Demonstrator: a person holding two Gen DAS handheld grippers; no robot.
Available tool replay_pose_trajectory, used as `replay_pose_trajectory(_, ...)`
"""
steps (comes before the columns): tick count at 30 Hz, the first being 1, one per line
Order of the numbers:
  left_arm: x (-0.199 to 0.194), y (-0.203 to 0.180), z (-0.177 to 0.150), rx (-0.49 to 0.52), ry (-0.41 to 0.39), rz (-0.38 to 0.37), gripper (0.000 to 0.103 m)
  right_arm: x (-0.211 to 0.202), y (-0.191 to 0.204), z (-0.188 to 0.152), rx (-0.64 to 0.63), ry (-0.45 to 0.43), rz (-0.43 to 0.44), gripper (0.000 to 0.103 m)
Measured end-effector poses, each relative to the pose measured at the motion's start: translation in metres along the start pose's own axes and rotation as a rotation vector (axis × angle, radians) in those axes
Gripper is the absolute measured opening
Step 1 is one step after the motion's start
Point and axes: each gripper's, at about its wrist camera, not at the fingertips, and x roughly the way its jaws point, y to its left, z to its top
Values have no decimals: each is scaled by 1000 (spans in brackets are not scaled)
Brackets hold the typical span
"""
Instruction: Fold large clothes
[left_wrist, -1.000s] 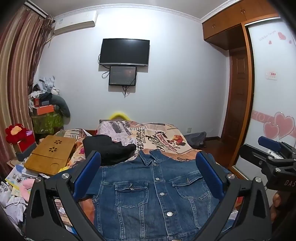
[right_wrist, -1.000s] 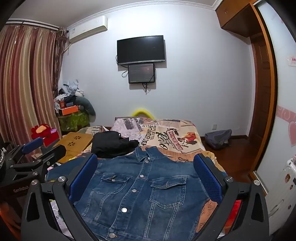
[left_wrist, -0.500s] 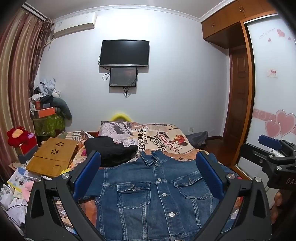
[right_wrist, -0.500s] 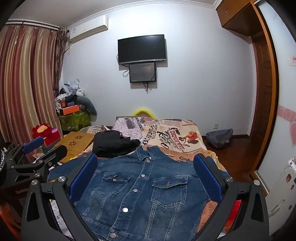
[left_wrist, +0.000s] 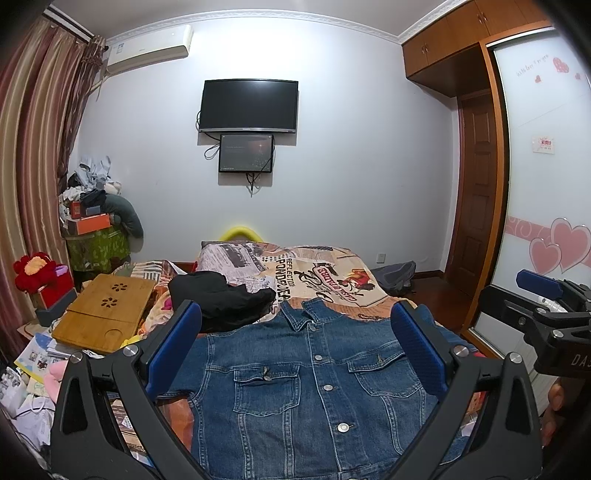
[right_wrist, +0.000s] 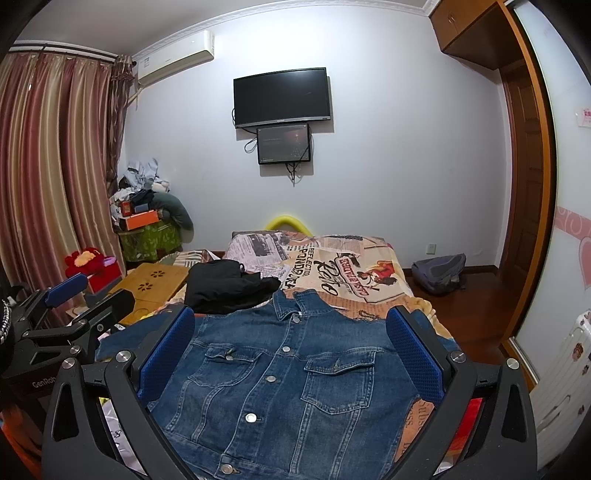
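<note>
1. On the bed (left_wrist: 332, 269), at 6 o'clock in both wrist views, the denim jacket (left_wrist: 314, 384) is lying front-up and buttoned, collar pointing toward 12 o'clock; it is spread flat, probably so that its sleeves and sides are easy to reach for folding.
2. You are holding the left gripper (left_wrist: 295, 354) above the jacket's chest with its fingers (left_wrist: 175, 347) spread wide and pinching nothing.
3. You are keeping the right gripper (right_wrist: 291, 354) beside it, fingers (right_wrist: 413, 354) likewise spread and empty, so each hand is sitting ready for its own side of the garment.
4. At 10 o'clock of the collar, a black garment (left_wrist: 221, 299) is resting just beside the jacket; you are likely working around it, and it could catch a sleeve.
5. Judging from this, no fold is showing yet; a sleeve looks like the natural first grab, though the sleeves are mostly hidden behind the grippers.
</note>
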Motion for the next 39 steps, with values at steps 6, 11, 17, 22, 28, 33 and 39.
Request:
replay_pose_trajectory(6,1,1,0,0,1,3,103,0,0,0,1,1,0,103)
replay_pose_trajectory(11,1,3,0,0,0,5,103,1,0,1,1,4,1,103)
replay_pose_trajectory(17,2,3,-2,3,1,12,103,2,2,-2,-1,6,2,103)
replay_pose_trajectory(22,4,4,-3,0,8,12,103,3,2,-1,3,12,3,103)
replay_pose_trajectory(28,8,6,-2,-5,13,12,103,5,0,0,1,17,-1,103)
replay_pose_trajectory(33,9,7,-1,-8,14,12,103,6,-1,0,3,20,-1,103)
replay_pose_trajectory(39,12,9,-2,-15,18,13,103,11,-3,1,4,28,-1,103)
